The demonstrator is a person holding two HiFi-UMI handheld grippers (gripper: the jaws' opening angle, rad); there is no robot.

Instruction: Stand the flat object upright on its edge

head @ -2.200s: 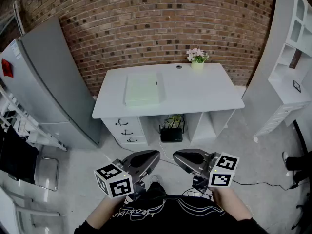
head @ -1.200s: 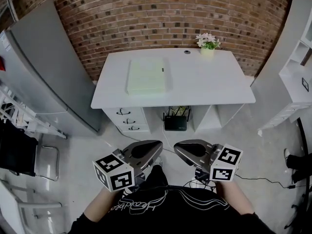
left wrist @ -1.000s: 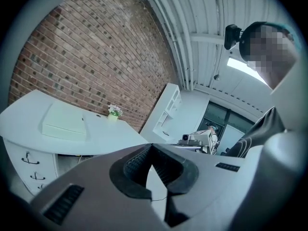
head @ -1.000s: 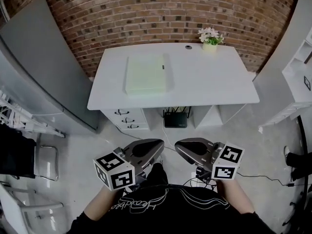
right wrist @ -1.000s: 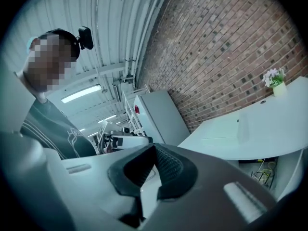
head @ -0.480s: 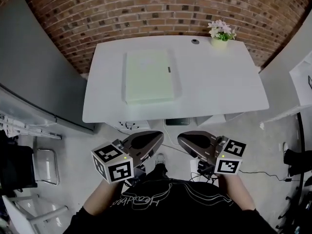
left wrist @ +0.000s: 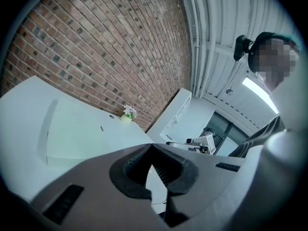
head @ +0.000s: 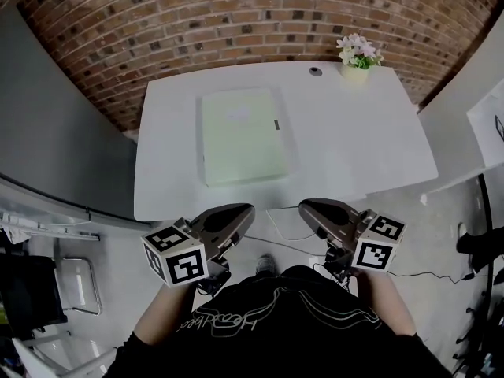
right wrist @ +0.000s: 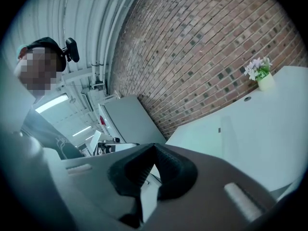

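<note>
A pale green flat book-like object [head: 241, 135] lies flat on the left half of the white desk [head: 362, 140]; it also shows in the left gripper view [left wrist: 82, 131] and faintly in the right gripper view [right wrist: 226, 138]. My left gripper [head: 246, 209] hovers just short of the desk's front edge, below the flat object, jaws shut with nothing between them. My right gripper [head: 305, 206] is level with it to the right, also shut and holding nothing. The tips meet in both gripper views, left gripper [left wrist: 151, 146] and right gripper [right wrist: 155, 146].
A small pot of flowers [head: 357, 55] and a round cable hole [head: 315, 71] sit at the desk's far right. A brick wall [head: 197, 30] runs behind. A grey cabinet [head: 47, 124] stands left of the desk, white shelving [head: 488, 109] to the right. Cables lie on the floor [head: 295, 231].
Both grippers and the head have come forward toward the desk; the desk now fills more of the view and its drawers are hidden under the top. The jaws stayed shut.
</note>
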